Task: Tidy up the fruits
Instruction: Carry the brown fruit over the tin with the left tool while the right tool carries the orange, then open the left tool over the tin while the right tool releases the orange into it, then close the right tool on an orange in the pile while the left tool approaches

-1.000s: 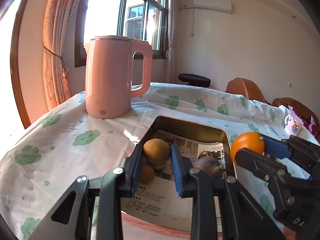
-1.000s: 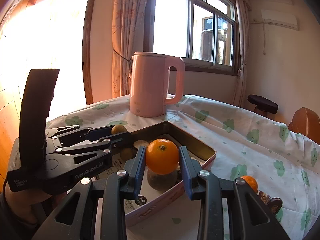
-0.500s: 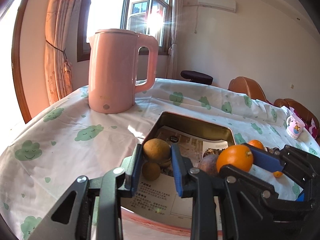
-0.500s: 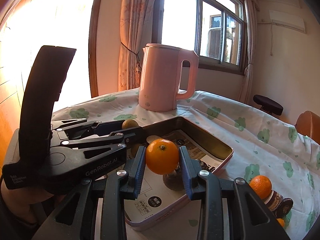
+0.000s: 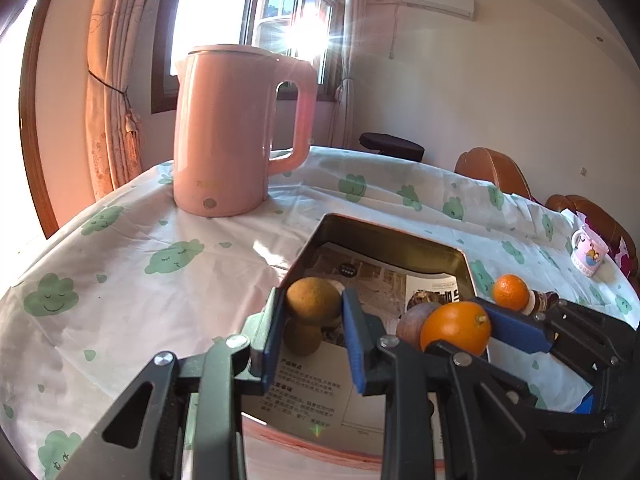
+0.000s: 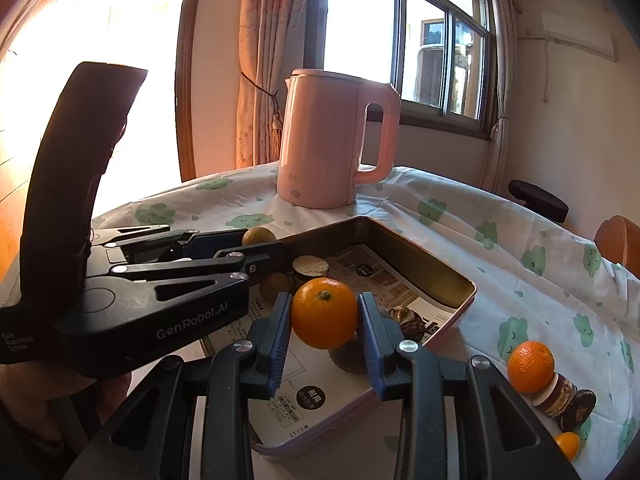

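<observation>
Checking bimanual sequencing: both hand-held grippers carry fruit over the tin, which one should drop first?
Right, probably. Its hand-held gripper holds the orange above bare paper near the tray middle. The left hand-held gripper holds its brown fruit directly over another brown fruit, so it likely needs shifting first.

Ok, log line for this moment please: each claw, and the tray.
left claw: shut on brown fruit | right claw: shut on orange | both over tray | not released

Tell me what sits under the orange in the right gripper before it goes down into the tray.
A dark round fruit lies on the paper lining right below the orange held by the right gripper. The tray floor nearer its far wall looks bare, so setting it there seems safer.
</observation>
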The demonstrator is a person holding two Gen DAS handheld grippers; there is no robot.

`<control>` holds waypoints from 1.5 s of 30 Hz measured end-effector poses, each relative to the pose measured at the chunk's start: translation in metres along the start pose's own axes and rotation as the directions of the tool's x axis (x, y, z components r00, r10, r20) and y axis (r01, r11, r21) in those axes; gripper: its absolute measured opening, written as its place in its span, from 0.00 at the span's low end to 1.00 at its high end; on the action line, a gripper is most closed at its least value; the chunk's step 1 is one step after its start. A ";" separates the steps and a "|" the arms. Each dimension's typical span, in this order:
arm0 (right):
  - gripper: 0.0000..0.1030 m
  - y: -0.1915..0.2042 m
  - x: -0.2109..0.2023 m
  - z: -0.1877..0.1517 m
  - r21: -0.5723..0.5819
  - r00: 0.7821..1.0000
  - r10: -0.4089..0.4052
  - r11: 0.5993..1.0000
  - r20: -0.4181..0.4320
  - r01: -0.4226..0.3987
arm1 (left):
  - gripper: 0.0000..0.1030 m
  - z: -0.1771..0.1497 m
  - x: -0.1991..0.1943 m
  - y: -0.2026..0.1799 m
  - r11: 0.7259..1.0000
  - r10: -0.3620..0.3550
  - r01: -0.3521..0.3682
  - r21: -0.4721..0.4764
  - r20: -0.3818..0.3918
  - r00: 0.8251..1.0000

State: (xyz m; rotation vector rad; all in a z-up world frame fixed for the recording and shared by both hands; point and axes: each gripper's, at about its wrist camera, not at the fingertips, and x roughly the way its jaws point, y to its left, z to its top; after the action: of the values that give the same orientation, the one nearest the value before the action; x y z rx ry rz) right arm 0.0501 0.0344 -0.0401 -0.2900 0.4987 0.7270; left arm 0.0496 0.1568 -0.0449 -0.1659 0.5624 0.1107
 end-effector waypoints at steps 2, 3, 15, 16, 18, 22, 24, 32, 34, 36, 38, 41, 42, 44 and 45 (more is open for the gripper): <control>0.34 0.001 0.000 0.000 -0.006 1.000 0.003 1.000 -0.005 -0.003 | 0.29 0.000 0.001 -0.001 1.000 -0.002 0.002 0.003 -0.005 1.000; 0.34 0.002 0.001 0.000 -0.008 1.000 0.005 1.000 -0.008 -0.005 | 0.29 0.000 0.001 -0.001 1.000 -0.003 0.003 0.003 -0.006 1.000; 0.44 0.008 0.001 -0.001 -0.041 0.999 -0.031 0.999 -0.010 0.031 | 0.48 -0.001 -0.006 0.000 1.000 0.030 -0.030 0.004 0.030 0.999; 0.48 0.006 0.000 -0.001 -0.035 0.999 -0.034 0.999 -0.007 0.034 | 0.63 -0.002 -0.008 0.001 0.999 0.032 -0.032 -0.004 0.042 0.999; 0.58 0.001 -0.003 -0.001 -0.015 1.000 -0.019 1.000 0.001 0.019 | 0.71 -0.003 -0.014 0.003 0.999 0.033 -0.031 -0.027 0.068 0.997; 0.60 -0.011 -0.023 -0.002 -0.020 0.998 -0.054 0.998 0.018 0.055 | 0.71 -0.004 -0.021 -0.005 1.000 0.006 -0.004 -0.028 0.079 0.997; 0.62 -0.023 -0.039 -0.006 -0.036 0.994 -0.107 0.993 0.030 0.108 | 0.71 -0.003 -0.025 -0.014 1.000 -0.002 0.004 -0.013 0.090 0.996; 0.68 -0.112 -0.081 -0.036 0.092 0.963 -0.264 0.959 -0.063 0.269 | 0.77 -0.002 -0.033 -0.067 0.995 -0.080 0.074 0.067 0.097 0.992; 0.68 -0.135 -0.087 -0.046 0.139 0.954 -0.283 0.945 -0.103 0.295 | 0.77 -0.003 -0.030 -0.083 0.991 -0.101 0.094 0.094 0.083 0.991; 0.68 -0.146 -0.088 -0.054 0.168 0.952 -0.273 0.941 -0.140 0.295 | 0.78 -0.004 -0.027 -0.096 0.987 -0.119 0.111 0.116 0.069 0.990; 0.68 -0.155 -0.085 -0.062 0.188 0.950 -0.256 0.939 -0.180 0.289 | 0.79 -0.005 -0.025 -0.108 0.984 -0.129 0.120 0.135 0.058 0.990; 0.68 -0.157 -0.080 -0.069 0.204 0.953 -0.217 0.944 -0.211 0.260 | 0.79 -0.005 -0.021 -0.125 0.977 -0.141 0.132 0.168 0.045 0.989; 0.68 -0.157 -0.079 -0.070 0.206 0.954 -0.208 0.945 -0.216 0.253 | 0.79 -0.005 -0.019 -0.130 0.975 -0.142 0.132 0.178 0.042 0.989; 0.68 -0.157 -0.073 -0.071 0.212 0.956 -0.179 0.950 -0.231 0.230 | 0.79 -0.004 -0.015 -0.138 0.971 -0.142 0.134 0.197 0.031 0.989; 0.68 -0.157 -0.070 -0.073 0.212 0.956 -0.167 0.952 -0.243 0.220 | 0.79 -0.003 -0.012 -0.141 0.970 -0.143 0.136 0.202 0.022 0.989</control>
State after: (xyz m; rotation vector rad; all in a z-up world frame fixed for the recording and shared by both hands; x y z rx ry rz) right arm 0.0902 -0.1479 -0.0515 -0.1931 0.7524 0.4377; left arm 0.0591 0.0176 -0.0232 -0.0068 0.5206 -0.0797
